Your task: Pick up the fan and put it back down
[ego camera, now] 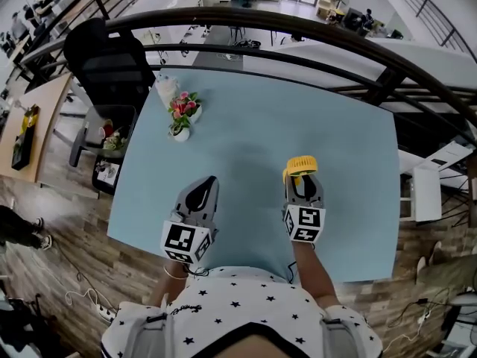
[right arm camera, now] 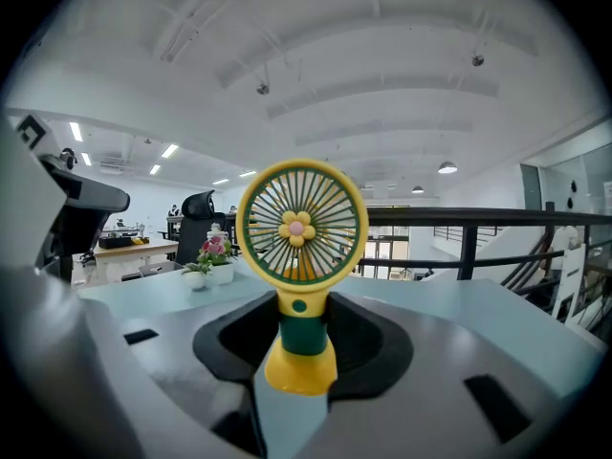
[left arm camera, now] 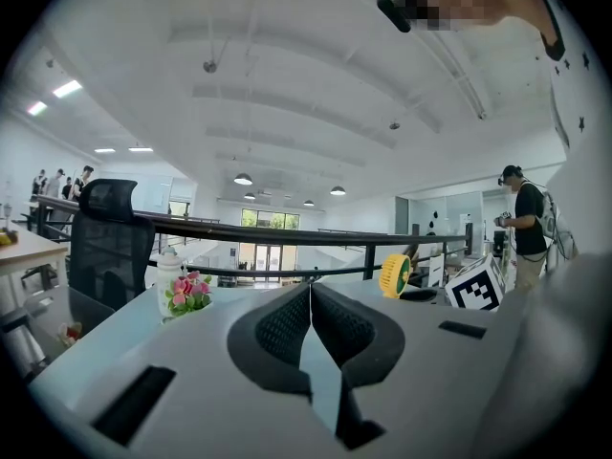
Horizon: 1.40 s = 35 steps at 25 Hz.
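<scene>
right gripper [right arm camera: 301,331] has its fingers [right arm camera: 365,343] clamped on the fan [right arm camera: 301,228], left gripper [left arm camera: 311,304] fingers pressed together; set it down tilted and it'll probably topple toward 12 o'clock.

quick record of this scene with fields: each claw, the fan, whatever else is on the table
left claw: shut, nothing between its jaws, over the near left part of the table
right claw: closed on the fan's green stem
fan: yellow, upright, head above the pads; cannot tell if its base touches the table
table: light blue
other items: pot of pink flowers and white bottle at the far left, apart from both claws
</scene>
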### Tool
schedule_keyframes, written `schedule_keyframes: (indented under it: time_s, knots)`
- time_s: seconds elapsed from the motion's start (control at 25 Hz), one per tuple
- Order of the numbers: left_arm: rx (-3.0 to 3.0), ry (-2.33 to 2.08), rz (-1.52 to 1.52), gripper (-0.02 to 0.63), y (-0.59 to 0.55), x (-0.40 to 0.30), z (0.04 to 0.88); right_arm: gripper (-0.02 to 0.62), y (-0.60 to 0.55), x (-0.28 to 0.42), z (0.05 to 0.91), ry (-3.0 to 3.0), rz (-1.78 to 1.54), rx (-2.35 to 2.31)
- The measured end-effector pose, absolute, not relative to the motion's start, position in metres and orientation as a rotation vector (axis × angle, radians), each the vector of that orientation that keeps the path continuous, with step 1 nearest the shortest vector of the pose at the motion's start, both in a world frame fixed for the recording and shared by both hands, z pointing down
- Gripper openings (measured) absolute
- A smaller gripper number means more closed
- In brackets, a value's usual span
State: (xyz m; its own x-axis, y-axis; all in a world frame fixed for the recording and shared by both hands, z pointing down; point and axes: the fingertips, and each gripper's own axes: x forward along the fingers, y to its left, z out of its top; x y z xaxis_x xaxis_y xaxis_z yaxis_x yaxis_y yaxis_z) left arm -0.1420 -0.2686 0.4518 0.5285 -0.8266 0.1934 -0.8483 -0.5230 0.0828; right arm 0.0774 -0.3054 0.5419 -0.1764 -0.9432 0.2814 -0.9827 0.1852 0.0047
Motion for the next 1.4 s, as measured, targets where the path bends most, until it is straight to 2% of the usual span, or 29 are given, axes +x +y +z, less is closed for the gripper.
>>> schedule_keyframes:
  time_s: [1.4]
  knots:
    - [2.505,-1.456,0.197,0.029,-0.286,-0.140,0.466,0.155,-0.325,0.095,0.614,-2.117,0.375,1.801]
